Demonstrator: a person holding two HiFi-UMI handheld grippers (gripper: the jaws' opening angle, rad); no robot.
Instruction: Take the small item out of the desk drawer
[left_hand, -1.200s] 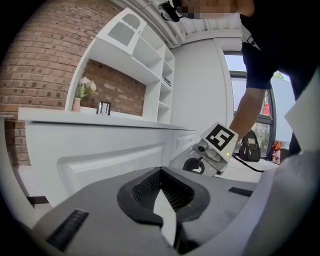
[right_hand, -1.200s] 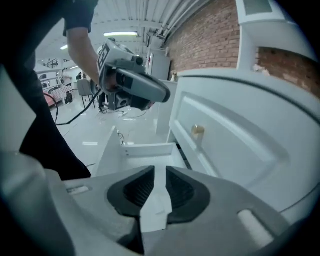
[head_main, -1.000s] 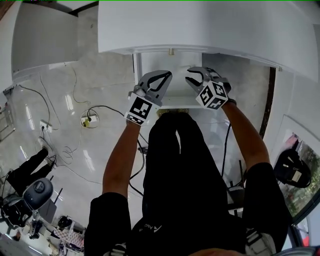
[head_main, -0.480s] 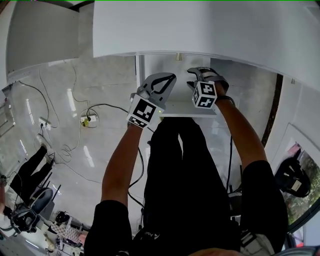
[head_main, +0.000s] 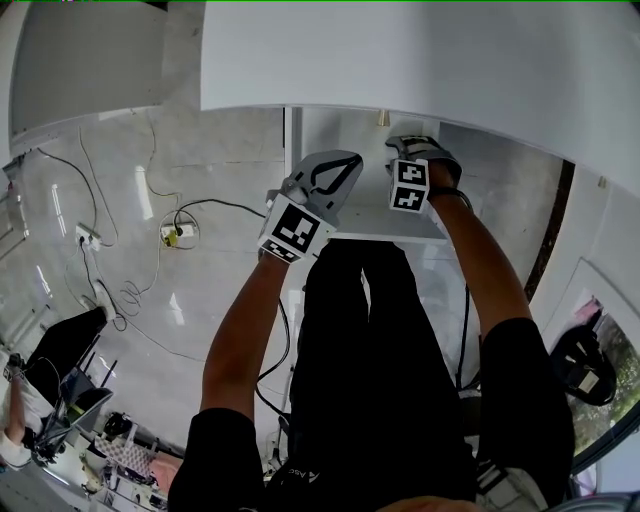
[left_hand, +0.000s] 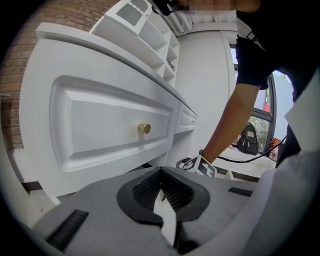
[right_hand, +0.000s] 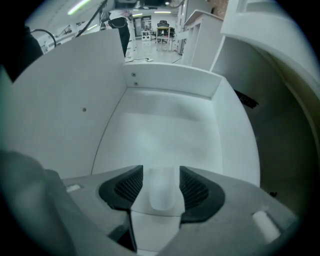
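The white desk drawer (head_main: 380, 222) stands pulled out under the desk top (head_main: 420, 60). My right gripper (head_main: 412, 150) hovers over it and looks into its white inside (right_hand: 165, 125). Its jaws are opening. A small, pale, rounded item (right_hand: 161, 187) shows blurred between the black pads (right_hand: 125, 187), and they do not press on it. My left gripper (head_main: 340, 172) hangs beside the right one, its fingertips together on nothing. In the left gripper view, another drawer front with a gold knob (left_hand: 144, 128) is closed, and the right gripper's marker cube (left_hand: 198, 165) shows below it.
Cables and a power strip (head_main: 178, 237) lie on the glossy floor to the left. A black backpack (head_main: 585, 365) sits at the right. White shelves (left_hand: 150, 30) rise on the desk. The person's dark trousers (head_main: 370, 330) fill the space under the drawer.
Both grippers have drifted a little right and closer under the desk edge. The right gripper has turned so its marker cube faces up.
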